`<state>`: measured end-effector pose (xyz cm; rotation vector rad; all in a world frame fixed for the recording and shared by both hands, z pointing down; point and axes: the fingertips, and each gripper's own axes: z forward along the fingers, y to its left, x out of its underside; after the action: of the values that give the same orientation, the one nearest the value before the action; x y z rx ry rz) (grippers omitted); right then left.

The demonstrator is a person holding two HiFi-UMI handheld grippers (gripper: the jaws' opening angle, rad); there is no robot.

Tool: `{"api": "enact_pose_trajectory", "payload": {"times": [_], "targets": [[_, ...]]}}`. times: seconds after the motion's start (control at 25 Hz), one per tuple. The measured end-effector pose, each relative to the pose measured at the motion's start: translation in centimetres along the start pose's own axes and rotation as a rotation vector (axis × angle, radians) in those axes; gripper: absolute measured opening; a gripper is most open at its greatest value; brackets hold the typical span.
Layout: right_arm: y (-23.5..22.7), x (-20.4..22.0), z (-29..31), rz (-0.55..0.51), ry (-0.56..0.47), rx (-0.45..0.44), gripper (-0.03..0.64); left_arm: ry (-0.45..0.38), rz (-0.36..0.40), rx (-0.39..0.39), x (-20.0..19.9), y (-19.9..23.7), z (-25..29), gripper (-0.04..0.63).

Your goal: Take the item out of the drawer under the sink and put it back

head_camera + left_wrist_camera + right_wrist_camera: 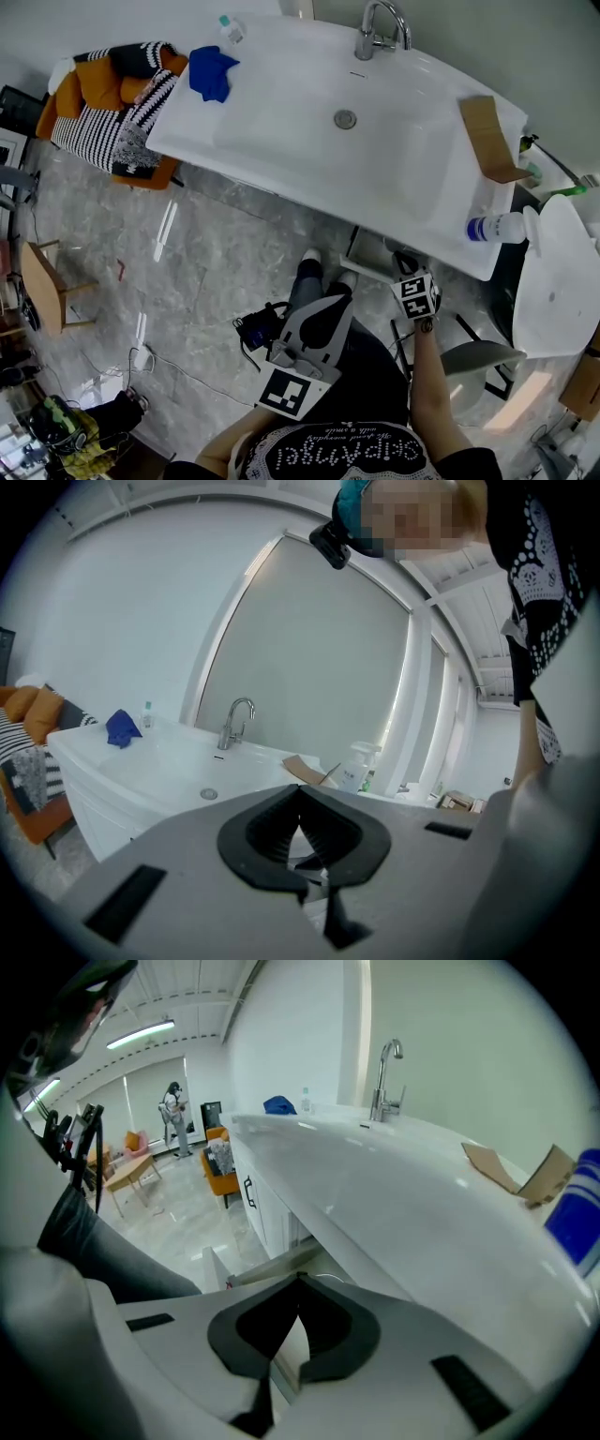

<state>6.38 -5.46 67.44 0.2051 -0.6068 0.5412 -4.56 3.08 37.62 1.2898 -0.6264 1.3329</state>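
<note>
Left to right:

- An orange chair (52, 111) with a striped throw stands on the floor, left of the sink (281, 141).
- A blue cloth (212, 73) lies on the sink's left deck. A small bottle (230, 28) stands just behind it.
- The faucet (380, 28) is at the back centre, with the drain (345, 119) in the basin below it.
- Your left gripper (300, 789) sits low in front of your body, well short of the sink's front edge and aimed roughly level at it. Its jaw tips meet and there is nothing between them.
- The drawer (366, 258) is under the sink's front edge, right of centre, and is pulled out a little.
- Your right gripper (300, 1279) is just in front of that drawer, below the sink rim, and tilts down toward it. Its jaws are fully together and it carries nothing.
- The item doesn't show in any view. I can't tell whether it's in the drawer.
- A folded piece of cardboard (492, 136) lies on the sink's right deck.
- A spray bottle (502, 227) with a blue label lies on its side at the right front corner of the sink.
</note>
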Motion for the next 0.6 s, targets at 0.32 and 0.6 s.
{"api": "enact_pose_trajectory", "payload": {"times": [0.32, 0.6], "targets": [[0.4, -2.3, -4.1, -0.016, -0.120, 0.045, 0.017, -0.051, 0.032, 0.054, -0.8, -1.5, 0.6, 0.005], [0.2, -4.0, -6.4, 0.006, -0.192, 0.080, 0.017, -0.066, 0.069, 0.096, -1.3, -2.6, 1.1, 0.005]]}}
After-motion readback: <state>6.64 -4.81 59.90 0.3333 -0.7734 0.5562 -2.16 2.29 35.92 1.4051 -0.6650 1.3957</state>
